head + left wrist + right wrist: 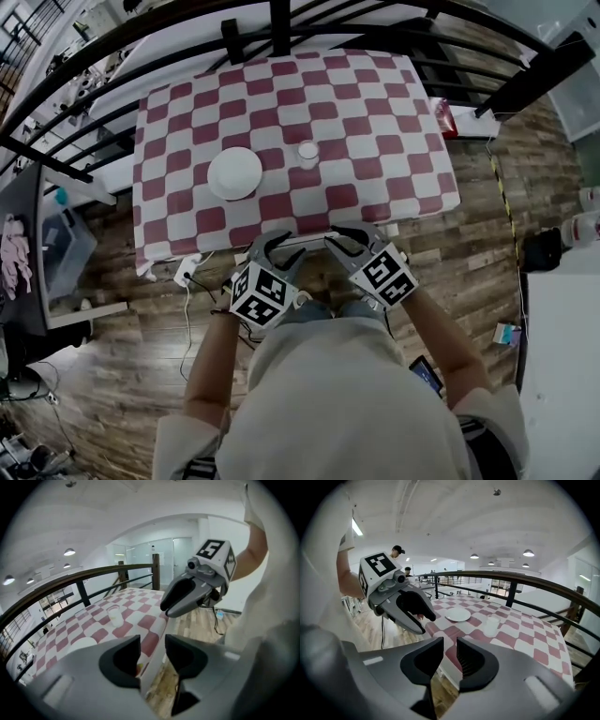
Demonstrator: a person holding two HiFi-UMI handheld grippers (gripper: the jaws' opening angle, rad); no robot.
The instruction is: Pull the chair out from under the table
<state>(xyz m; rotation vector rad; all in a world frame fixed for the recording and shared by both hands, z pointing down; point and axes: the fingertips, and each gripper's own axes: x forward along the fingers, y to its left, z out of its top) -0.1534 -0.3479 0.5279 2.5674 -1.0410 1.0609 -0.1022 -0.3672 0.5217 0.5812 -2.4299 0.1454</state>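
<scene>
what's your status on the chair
Left gripper and right gripper open, empty, at table edge. Chair tucked under, only its white top rail shows. Nothing in the way.

The checkered table point(375, 141) fills the centre of the frame, plate point(234, 173) and cup point(307, 154) standing on it; the railing point(280, 28) bars the top; wood floor point(478, 234) lies open either side.

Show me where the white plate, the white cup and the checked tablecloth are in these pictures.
white plate point(234, 173): head view, centre of the plate.
white cup point(307, 154): head view, top of the cup.
checked tablecloth point(375, 122): head view, a bare square to the right of the cup.
</scene>
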